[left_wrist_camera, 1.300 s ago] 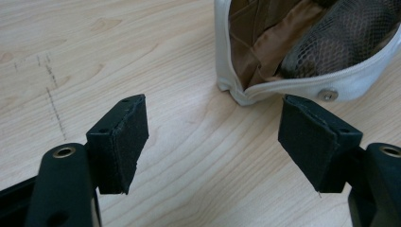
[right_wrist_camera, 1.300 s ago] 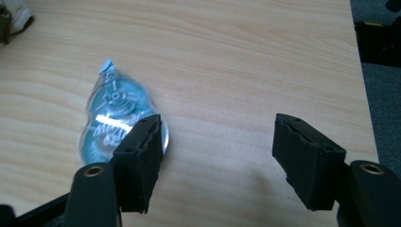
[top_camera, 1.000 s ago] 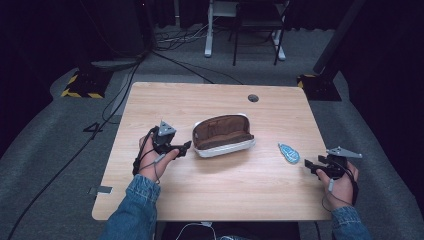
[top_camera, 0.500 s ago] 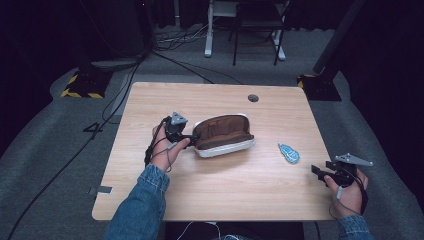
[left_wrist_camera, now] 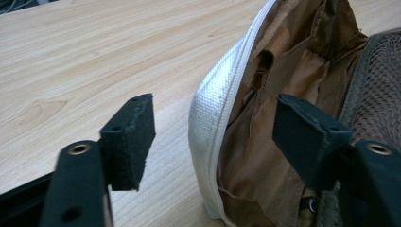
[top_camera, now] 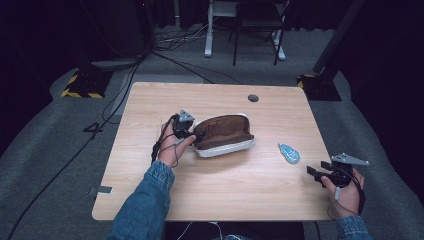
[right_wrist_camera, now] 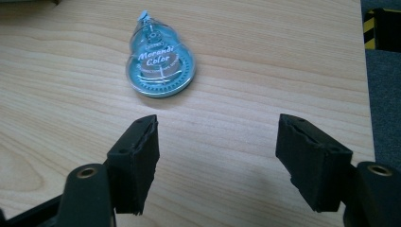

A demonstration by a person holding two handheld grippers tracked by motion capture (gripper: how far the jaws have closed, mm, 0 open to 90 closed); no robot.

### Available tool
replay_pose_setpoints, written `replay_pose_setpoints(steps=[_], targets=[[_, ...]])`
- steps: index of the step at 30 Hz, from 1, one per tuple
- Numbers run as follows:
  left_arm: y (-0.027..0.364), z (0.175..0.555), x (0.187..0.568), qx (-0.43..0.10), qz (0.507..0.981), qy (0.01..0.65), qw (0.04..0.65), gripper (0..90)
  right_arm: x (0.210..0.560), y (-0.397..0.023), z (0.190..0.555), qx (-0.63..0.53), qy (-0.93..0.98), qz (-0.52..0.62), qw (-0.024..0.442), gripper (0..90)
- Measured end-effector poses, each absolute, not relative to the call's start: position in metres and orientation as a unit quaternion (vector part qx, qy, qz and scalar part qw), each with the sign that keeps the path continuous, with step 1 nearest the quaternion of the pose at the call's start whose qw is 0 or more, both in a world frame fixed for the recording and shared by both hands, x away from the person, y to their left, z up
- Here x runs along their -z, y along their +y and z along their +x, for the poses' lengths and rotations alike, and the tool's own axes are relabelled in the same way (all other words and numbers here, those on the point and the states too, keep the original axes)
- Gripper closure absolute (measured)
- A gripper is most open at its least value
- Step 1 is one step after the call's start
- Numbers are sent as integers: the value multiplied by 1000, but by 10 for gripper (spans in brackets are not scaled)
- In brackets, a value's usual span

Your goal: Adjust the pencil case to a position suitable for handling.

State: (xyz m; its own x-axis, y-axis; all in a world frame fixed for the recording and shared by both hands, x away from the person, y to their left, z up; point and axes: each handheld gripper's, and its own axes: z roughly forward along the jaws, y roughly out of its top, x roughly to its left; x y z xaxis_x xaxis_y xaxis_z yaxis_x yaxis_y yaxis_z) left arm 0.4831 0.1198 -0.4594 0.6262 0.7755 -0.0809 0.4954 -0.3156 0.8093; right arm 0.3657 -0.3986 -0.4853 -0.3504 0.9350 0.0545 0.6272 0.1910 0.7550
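The open pencil case (top_camera: pixel 223 135), brown inside with a white zip edge, lies near the middle of the worktop (top_camera: pixel 225 190). The left claw (left_wrist_camera: pixel 215 137) straddles its white rim at the left end, one jaw outside, one over the lining; its jaws have just been closing, pads not yet pressing. To the right lies a teal correction-tape dispenser (right_wrist_camera: pixel 160 66). Facing it near the worktop's right edge, the right claw (right_wrist_camera: pixel 217 161) has just been opening, nothing between its jaws.

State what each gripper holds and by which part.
Nothing held: left gripper straddles the white zipped rim of the brown fabric pouch, pads apart; right gripper is open.
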Motion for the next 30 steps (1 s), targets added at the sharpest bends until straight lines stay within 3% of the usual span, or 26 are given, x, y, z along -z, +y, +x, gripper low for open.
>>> replay_pose_setpoints(steps=[10,16,24,30], targets=[[116,492,473,-143,799,397,429,437,485,-401,358,-359,741,527,210,316],[111,493,477,-130,804,388,432,581,485,-404,355,-360,739,529,210,316],[116,494,478,-123,803,383,439,696,486,-403,355,-358,740,530,207,318],[113,492,478,-87,811,371,444,820,487,-402,356,-354,743,531,204,319]])
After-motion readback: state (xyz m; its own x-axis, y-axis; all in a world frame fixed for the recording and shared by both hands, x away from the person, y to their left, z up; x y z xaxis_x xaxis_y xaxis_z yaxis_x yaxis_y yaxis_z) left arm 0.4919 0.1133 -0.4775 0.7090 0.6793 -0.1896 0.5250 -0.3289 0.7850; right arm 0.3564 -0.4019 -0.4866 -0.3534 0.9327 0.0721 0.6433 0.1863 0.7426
